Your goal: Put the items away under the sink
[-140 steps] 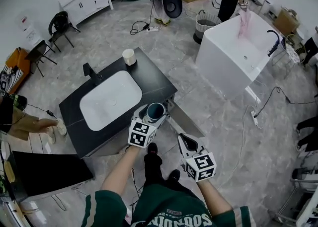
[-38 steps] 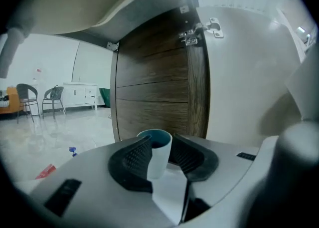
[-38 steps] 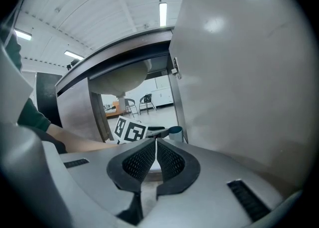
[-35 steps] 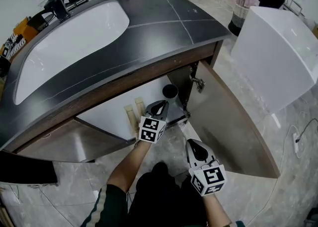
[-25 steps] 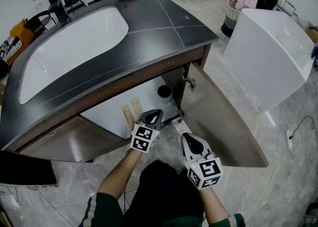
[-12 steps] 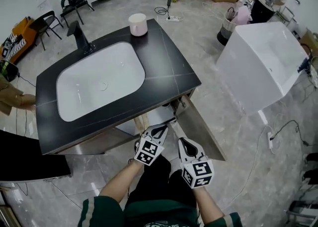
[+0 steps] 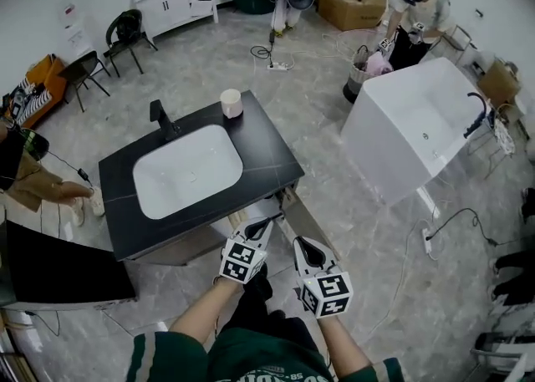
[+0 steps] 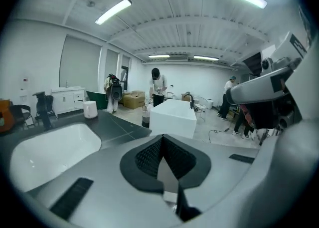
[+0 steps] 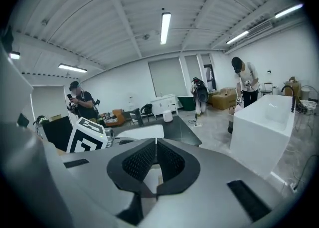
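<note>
Left tool (image 8: 162,139) and right tool (image 9: 155,142), held side by side in front of the person's body and short of the vanity, well apart from everything on it. Each tool's own view shows its two ribbed pads pressed together with nothing between them; both are empty.

The only loose item in sight is a white cup (image 7: 231,103), upright at the far edge of the dark tabletop (image 7: 267,150), just beyond the white basin (image 7: 188,170) and to the right of the black faucet (image 7: 161,119). The cupboard door (image 7: 299,211) under the near right corner stands open, so the space below is ready to receive the cup. From this height the tabletop hides the cupboard's inside, and what it already holds cannot be told.

Handling, as a judgement: the cup looks rigid, smooth-walled and light, probably empty, though its inside is not visible. A smooth wall may slip between ribbed pads, and if it is ceramic it could chip on the stone-like top. The surest hold would be across the rim, one jaw inside and one outside, keeping it upright; spanning the whole body may ask more opening than the jaws offer.
</note>
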